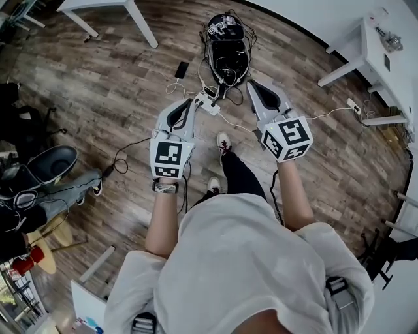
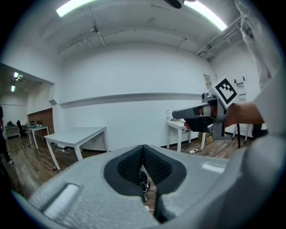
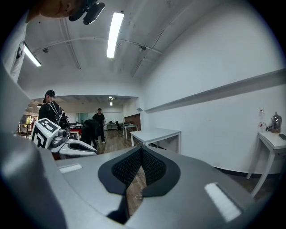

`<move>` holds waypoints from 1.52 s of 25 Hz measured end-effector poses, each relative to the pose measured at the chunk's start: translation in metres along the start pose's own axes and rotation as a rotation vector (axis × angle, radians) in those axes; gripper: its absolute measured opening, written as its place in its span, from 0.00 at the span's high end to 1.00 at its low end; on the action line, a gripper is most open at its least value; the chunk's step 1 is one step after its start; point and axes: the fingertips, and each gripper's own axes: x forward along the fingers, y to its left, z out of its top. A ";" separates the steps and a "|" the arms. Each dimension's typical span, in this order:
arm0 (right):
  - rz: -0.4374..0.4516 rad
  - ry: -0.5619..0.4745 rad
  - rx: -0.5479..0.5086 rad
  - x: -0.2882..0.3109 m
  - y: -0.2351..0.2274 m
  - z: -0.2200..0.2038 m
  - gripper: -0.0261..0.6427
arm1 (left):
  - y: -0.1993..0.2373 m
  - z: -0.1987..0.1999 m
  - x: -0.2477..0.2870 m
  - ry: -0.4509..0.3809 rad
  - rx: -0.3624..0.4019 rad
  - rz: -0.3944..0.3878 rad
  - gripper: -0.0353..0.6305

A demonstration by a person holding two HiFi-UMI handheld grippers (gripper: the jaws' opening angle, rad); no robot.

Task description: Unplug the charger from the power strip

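In the head view a white power strip (image 1: 211, 104) lies on the wooden floor. A white charger (image 1: 202, 97) sits at its left end, and a thin cable runs from there to a dark phone (image 1: 181, 69). My left gripper (image 1: 196, 99) is held in the air over the strip's left end, shut and empty. My right gripper (image 1: 251, 83) hovers to the right of the strip, also shut with nothing in it. Through the gap below the left gripper (image 2: 143, 147) tips I see tangled cables (image 2: 144, 182) on the floor. The right gripper (image 3: 141, 150) view shows only floor below its tips.
A black bag (image 1: 227, 49) full of cables lies just beyond the strip. White tables stand at the far left (image 1: 108, 5) and far right (image 1: 379, 45), with a second power strip (image 1: 353, 107) by the right one. A black chair (image 1: 51, 163) and a seated person are at left. People (image 3: 98, 120) stand far down the room.
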 end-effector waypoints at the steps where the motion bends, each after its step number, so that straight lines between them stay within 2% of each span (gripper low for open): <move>1: 0.002 0.011 0.000 0.006 -0.005 -0.005 0.96 | 0.002 -0.004 0.008 0.007 -0.008 0.001 0.94; 6: 0.005 0.055 0.032 0.034 -0.036 -0.031 0.96 | 0.012 -0.025 0.042 0.055 -0.028 0.000 0.94; 14: 0.033 0.104 0.032 0.092 -0.073 -0.082 0.96 | 0.036 -0.066 0.096 0.082 -0.057 0.006 0.94; 23: 0.092 0.180 0.012 0.143 -0.088 -0.156 0.96 | 0.058 -0.141 0.151 0.133 -0.101 0.001 0.94; 31: 0.077 0.231 0.014 0.177 -0.109 -0.235 0.96 | 0.067 -0.223 0.193 0.192 -0.130 -0.002 0.94; 38: 0.070 0.232 0.020 0.199 -0.124 -0.313 0.96 | 0.070 -0.296 0.230 0.196 -0.142 -0.001 0.94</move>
